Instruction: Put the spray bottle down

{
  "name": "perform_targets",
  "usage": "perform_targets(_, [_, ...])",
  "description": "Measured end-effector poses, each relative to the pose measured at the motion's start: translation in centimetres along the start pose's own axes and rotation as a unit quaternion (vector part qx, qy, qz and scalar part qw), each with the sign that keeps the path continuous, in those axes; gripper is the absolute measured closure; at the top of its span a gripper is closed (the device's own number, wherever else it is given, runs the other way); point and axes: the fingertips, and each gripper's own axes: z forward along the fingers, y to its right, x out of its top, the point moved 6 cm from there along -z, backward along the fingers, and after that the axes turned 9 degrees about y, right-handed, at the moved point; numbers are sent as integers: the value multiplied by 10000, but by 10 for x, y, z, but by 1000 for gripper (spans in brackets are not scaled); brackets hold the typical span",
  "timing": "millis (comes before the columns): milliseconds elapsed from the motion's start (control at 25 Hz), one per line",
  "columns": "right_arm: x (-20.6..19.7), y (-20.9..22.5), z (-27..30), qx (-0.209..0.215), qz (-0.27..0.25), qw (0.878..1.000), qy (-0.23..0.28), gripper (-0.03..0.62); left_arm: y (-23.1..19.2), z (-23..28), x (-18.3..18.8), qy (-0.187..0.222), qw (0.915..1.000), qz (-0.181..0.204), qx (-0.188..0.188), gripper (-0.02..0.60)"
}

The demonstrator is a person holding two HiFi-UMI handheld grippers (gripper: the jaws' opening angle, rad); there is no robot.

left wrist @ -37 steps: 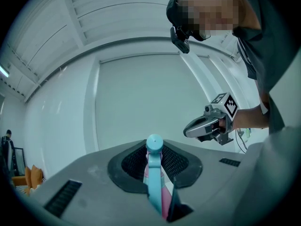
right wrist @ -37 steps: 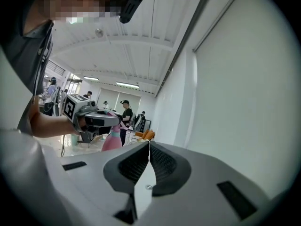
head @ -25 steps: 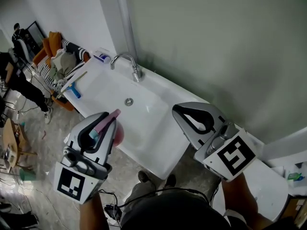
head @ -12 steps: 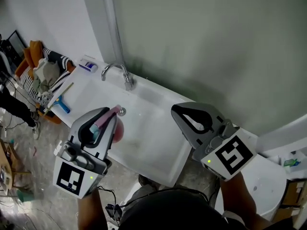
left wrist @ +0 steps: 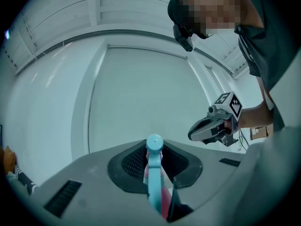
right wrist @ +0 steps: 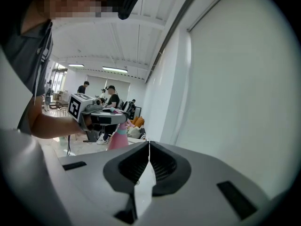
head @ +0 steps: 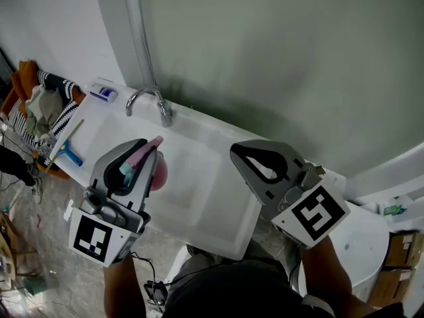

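Observation:
In the head view my left gripper (head: 142, 149) is shut on a pink spray bottle (head: 158, 172) with a teal head, held over the left part of the white sink (head: 218, 207). The left gripper view shows the bottle's teal nozzle (left wrist: 154, 166) standing up between that gripper's (left wrist: 154, 147) jaws. My right gripper (head: 242, 155) hangs over the sink's right part, shut with nothing in it. In the right gripper view its (right wrist: 149, 147) jaws meet with no gap. Beyond them is the left gripper (right wrist: 89, 113) holding the pink bottle (right wrist: 117, 138).
A chrome faucet (head: 150, 100) stands at the sink's back edge below a grey-green wall. A blue-handled squeegee (head: 67, 154) and a small box (head: 103, 93) lie on the sink's left ledge. Striped cloth and clutter (head: 40, 105) sit far left. A white round top (head: 361, 244) stands right.
The sink has slid down and left in the head view, so the left gripper with the bottle now sits further over the basin and hides the drain. Both grippers stay shut.

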Motion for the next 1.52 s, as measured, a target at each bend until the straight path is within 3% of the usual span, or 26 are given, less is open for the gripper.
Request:
perform_targets(440, [-43,65,37,462,290,9984,142,585,-20,63,-40,-378,9986,79,362,520])
perform_targets(680, [-66,97,43,712,456,9963,179,585,-26,88,-55,-416,9954,-26,858,520])
perform_targets(880, [-85,110,50,885,600,9940,249,585,-28,102,-79,-618,9923,314,1022,520])
perform_targets(1000, [-100,114,59,898,668,9934,238,585,-35,108,-100,-726,9909,140,1123,520])
perform_targets(1520, [-151,132,92,543,773,9952,-249,585,-81,151,-190,-445,9956,-142,814,520])
